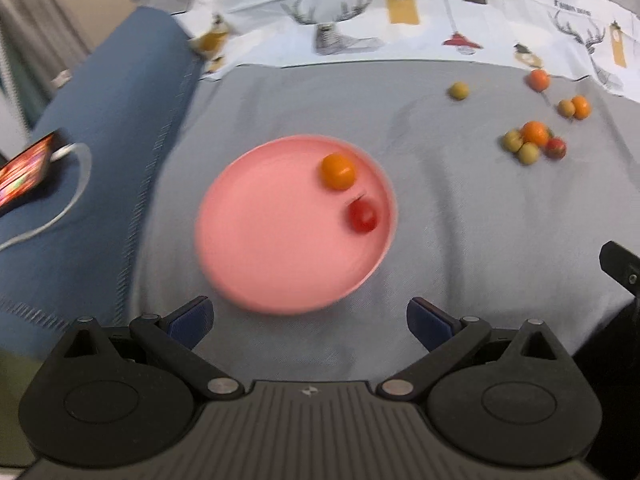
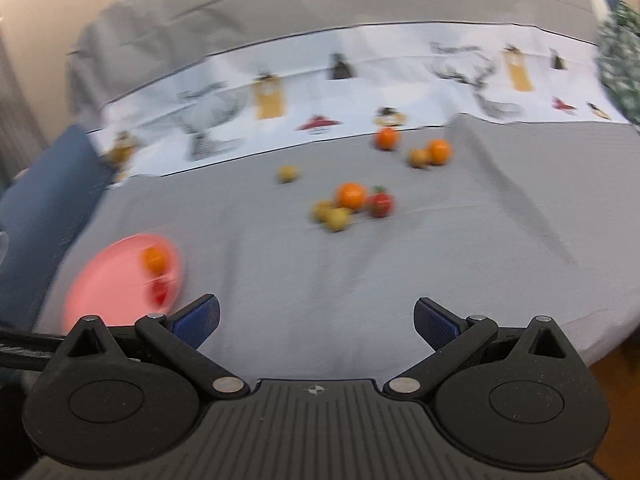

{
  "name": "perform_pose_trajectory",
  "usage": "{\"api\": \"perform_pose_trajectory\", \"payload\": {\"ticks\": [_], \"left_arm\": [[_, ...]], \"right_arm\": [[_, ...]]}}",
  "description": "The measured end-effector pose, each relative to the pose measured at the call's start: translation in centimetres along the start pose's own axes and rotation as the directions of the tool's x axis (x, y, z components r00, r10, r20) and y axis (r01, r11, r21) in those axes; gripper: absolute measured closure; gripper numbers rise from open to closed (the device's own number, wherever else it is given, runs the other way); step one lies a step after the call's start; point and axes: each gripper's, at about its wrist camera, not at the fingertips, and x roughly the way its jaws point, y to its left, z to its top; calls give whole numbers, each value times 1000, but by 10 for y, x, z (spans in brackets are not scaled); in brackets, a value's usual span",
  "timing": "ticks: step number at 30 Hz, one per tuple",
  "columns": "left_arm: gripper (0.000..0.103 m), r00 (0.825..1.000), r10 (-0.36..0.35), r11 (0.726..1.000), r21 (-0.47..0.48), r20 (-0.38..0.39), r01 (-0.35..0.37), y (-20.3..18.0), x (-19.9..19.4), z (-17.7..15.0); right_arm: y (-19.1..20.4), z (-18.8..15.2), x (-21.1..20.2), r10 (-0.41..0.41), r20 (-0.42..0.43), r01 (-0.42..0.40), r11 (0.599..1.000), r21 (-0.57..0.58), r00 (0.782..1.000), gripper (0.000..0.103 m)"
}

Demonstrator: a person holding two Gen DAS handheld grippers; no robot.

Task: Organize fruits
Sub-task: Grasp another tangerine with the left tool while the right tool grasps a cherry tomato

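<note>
left wrist view looks down near the pink plate (image 1: pixel 260 240); right view, farther back, shares it.

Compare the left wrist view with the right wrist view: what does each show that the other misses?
Only the left wrist view shows the lit phone with its white cable on the blue blanket, and the whole round pink plate. Only the right wrist view shows the dark green patterned fabric at the far right and the wooden floor. Both show the plate holding an orange fruit and a red fruit, the loose fruit cluster on the grey cloth, and open grippers.
</note>
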Motion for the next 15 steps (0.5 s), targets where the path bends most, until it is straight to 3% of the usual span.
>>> {"api": "perform_pose_trajectory", "payload": {"ticks": [6, 11, 15], "left_arm": [[0, 995, -93, 995, 20, 35, 93, -43, 29, 62], [0, 995, -77, 996, 44, 58, 75, -73, 54, 107], [0, 997, -70, 997, 21, 29, 69, -79, 78, 128]], "right_arm": [[-39, 29, 62, -99, 18, 98, 995, 26, 995, 1], [-60, 51, 138, -138, -19, 136, 989, -56, 990, 1], [-66, 62, 190, -148, -56, 143, 986, -85, 987, 1]]}}
